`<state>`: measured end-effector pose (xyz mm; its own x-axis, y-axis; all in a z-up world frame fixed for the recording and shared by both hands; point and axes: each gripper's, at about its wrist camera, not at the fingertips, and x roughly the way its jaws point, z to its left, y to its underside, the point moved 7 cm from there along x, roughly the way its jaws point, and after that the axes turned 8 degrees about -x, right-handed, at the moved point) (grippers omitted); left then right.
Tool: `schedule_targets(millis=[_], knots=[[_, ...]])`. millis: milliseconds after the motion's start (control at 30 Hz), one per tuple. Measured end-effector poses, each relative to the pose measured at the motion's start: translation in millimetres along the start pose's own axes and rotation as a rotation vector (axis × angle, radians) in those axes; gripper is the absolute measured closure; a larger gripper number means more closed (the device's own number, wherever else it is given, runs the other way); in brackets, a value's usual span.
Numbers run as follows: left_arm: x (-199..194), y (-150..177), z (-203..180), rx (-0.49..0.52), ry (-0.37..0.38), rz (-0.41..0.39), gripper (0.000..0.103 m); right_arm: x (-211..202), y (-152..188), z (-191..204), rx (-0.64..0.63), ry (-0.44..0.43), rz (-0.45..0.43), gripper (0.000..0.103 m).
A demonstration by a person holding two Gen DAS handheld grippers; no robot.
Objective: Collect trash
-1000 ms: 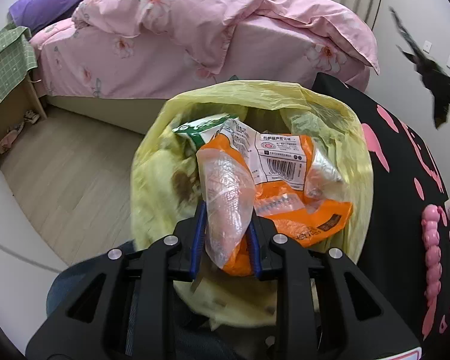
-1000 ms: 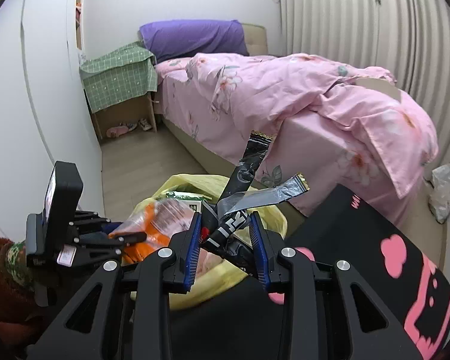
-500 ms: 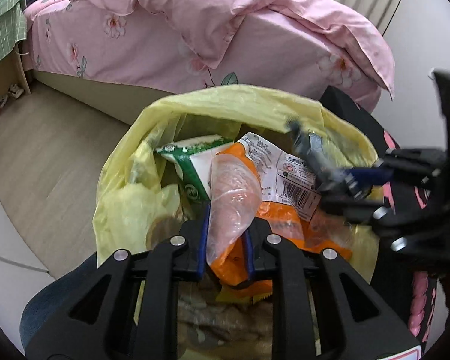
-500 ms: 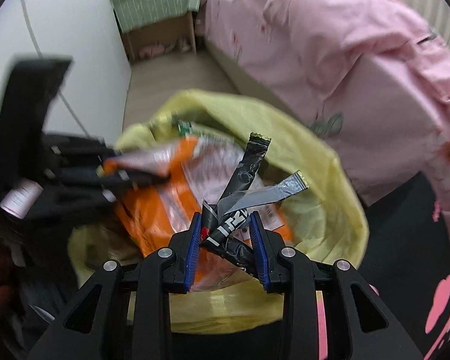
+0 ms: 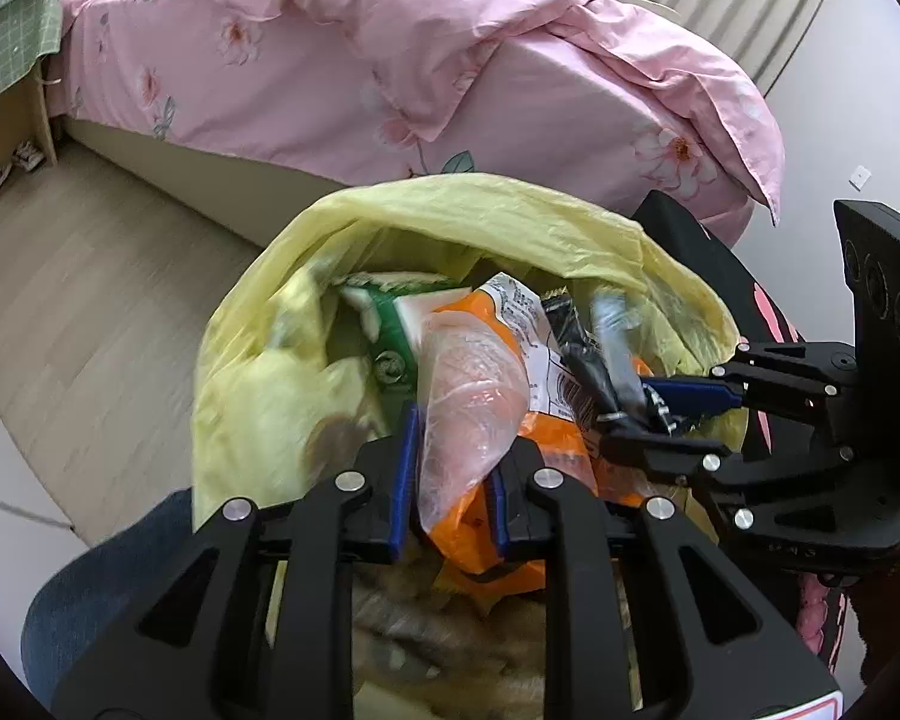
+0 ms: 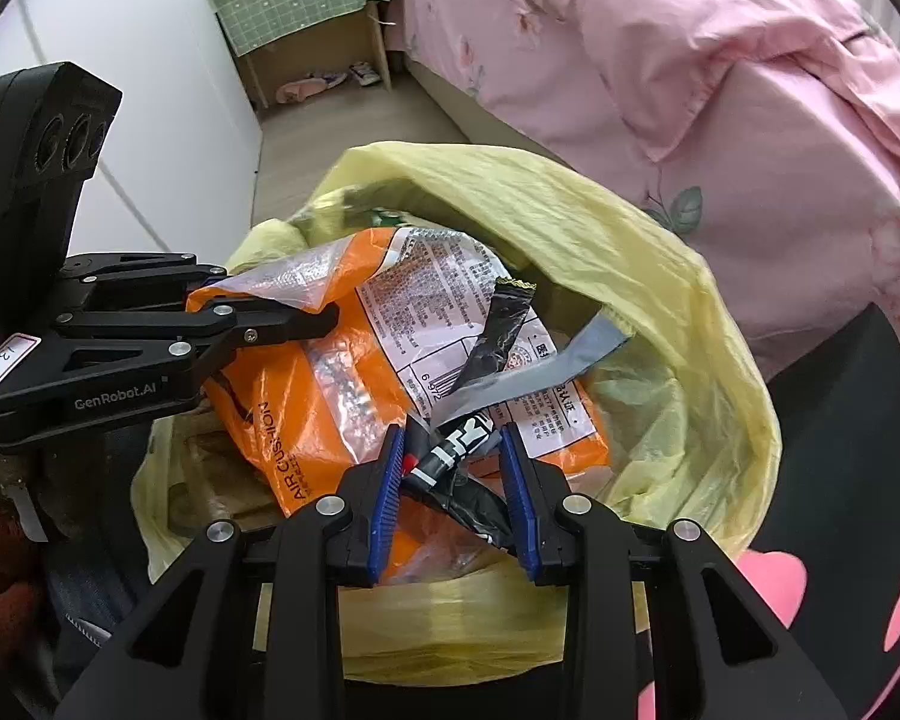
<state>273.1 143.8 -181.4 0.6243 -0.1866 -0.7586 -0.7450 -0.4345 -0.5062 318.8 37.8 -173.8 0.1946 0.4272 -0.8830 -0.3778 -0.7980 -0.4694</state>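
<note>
Over the open mouth of the yellow trash bag point(image 5: 450, 210) point(image 6: 660, 276), an orange snack packet point(image 5: 480, 420) point(image 6: 330, 396) is clamped in the left claw point(image 5: 450, 480) point(image 6: 270, 312). Just to its right, the right claw point(image 6: 453, 480) point(image 5: 660, 414) is clamped on black and silver wrappers point(image 6: 480, 372) point(image 5: 594, 360), which lie across the packet. A green wrapper point(image 5: 390, 324) sits deeper in the bag. Beyond the bag is a bed with a pink floral quilt point(image 5: 450, 48) point(image 6: 690, 60); a black cloth with pink shapes point(image 6: 840, 510) lies at the near right, wooden floor point(image 5: 90, 300) at left.
</note>
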Motion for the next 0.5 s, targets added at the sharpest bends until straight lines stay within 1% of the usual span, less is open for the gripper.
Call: schedule_targets(millis=[100, 167, 233, 267, 300, 333, 367, 400, 433, 467, 500], knots=[[-2, -1, 9, -0.052, 0.007, -0.001, 0.078, 0, -2, -3, 0.018, 0.018, -0.023, 0.072], [-8, -4, 12, -0.087, 0.019, -0.019, 0.073, 0, -2, -3, 0.038, 0.023, -0.045, 0.072], [-15, -8, 12, -0.106, 0.037, -0.046, 0.062, -4, 0, -1, 0.043, 0.044, -0.061, 0.07], [-19, -10, 12, -0.11, 0.044, -0.062, 0.059, -7, 1, 1, 0.041, 0.055, -0.065, 0.067], [-25, -13, 11, -0.116, 0.048, -0.083, 0.053, -9, 2, 3, 0.041, 0.053, -0.068, 0.065], [-29, -15, 11, -0.116, 0.046, -0.098, 0.047, -10, 2, 4, 0.041, 0.047, -0.071, 0.058], [-33, -18, 10, -0.112, 0.038, -0.113, 0.045, -11, 2, 6, 0.044, 0.037, -0.073, 0.048], [-37, -20, 9, -0.106, 0.027, -0.123, 0.04, -12, 3, 8, 0.049, 0.018, -0.066, 0.043], [-42, -23, 9, -0.1, 0.005, -0.138, 0.036, -14, 4, 10, 0.053, 0.01, -0.064, 0.039], [-47, -25, 9, -0.093, -0.012, -0.149, 0.034, -17, 3, 10, 0.057, 0.017, -0.069, 0.038], [-53, -28, 8, -0.084, -0.036, -0.166, 0.028, -27, 4, 10, 0.068, 0.046, -0.095, 0.038]])
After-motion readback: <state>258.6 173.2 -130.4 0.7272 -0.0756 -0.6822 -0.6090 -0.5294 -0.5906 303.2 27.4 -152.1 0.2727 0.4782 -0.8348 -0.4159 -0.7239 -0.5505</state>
